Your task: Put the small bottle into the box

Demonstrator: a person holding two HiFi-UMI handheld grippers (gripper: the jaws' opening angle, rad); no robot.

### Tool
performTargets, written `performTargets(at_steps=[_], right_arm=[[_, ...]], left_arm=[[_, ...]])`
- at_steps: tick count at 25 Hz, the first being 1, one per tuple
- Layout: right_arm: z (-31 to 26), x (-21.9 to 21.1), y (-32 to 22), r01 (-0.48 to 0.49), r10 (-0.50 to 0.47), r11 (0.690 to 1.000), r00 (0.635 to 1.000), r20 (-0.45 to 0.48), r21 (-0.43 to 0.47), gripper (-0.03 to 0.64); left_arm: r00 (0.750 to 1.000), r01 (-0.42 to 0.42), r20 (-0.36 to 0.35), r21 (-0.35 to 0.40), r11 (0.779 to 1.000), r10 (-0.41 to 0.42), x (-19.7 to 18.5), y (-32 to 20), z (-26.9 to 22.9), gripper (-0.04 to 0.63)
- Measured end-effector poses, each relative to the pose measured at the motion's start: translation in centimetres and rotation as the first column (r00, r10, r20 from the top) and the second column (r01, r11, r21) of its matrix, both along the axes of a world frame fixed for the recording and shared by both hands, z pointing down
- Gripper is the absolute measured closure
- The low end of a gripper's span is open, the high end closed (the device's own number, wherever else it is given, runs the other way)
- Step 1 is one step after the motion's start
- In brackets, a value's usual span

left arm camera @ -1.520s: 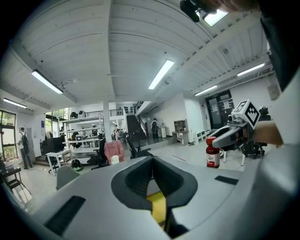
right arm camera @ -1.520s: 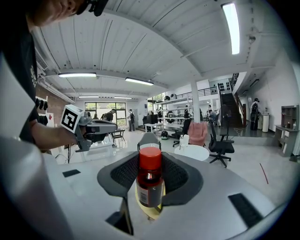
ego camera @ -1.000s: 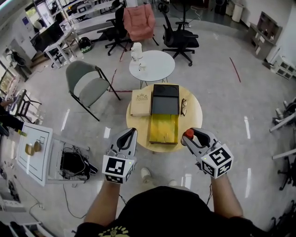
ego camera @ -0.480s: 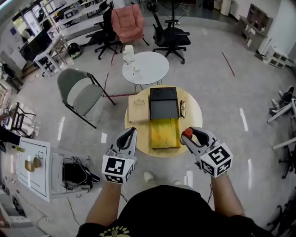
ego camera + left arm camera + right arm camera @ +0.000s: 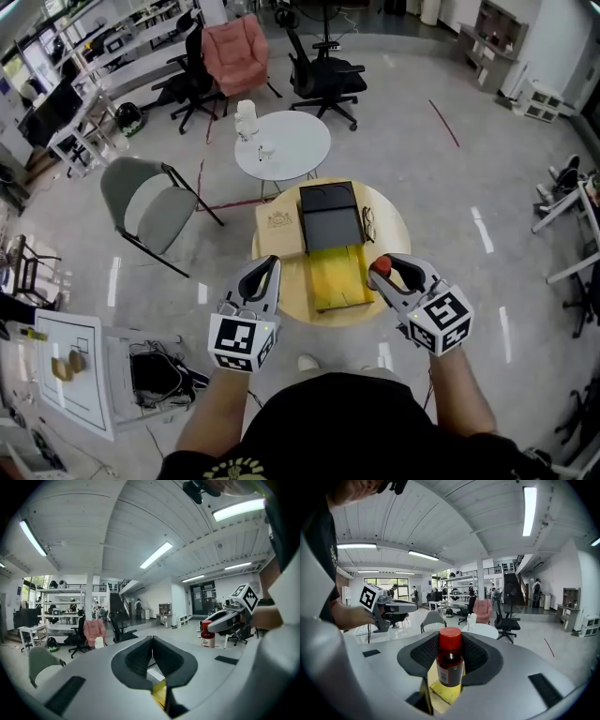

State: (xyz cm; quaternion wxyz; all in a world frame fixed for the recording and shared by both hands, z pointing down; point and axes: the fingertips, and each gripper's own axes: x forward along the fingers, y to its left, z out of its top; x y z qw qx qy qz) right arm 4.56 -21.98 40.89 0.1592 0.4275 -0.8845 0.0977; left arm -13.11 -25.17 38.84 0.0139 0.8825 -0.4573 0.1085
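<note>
Head view: small bottle (image 5: 380, 267) mostly hidden inside right tongs (image 5: 384, 275).

Both bare forearms, the left forearm (image 5: 212, 412) and the right forearm (image 5: 459, 394), reach forward from the torso. The left gripper (image 5: 266, 269) points ahead with its jaws pressed together and nothing between them. Its marker cube (image 5: 239, 341) sits at the end nearest the body. The right gripper (image 5: 394, 274) angles slightly inward, its jaws clamped on the small bottle (image 5: 380, 268), which stands upright between them with its red cap on top. The two grippers are side by side, well apart.
</note>
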Motion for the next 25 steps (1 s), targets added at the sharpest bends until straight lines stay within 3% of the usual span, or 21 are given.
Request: performTargets(at_steps=[12,25], right_arm=[[1.5,-3.7,-1.3,-0.079,0.078,0.997,0.996,-0.032,-0.021,0.463],[5.6,-3.3,-4.1,-0.066,0.061,0.994,0.997,-0.052,-0.090,0.463]], left_arm=[[0.997,-0.081,-0.002,-0.028,0.996,0.081,-3.4,-2.0,2.3,0.577],[0.997,-0.080,0.003,-0.086,0.993,0.081,-2.9,-5.0,6.6,0.577]])
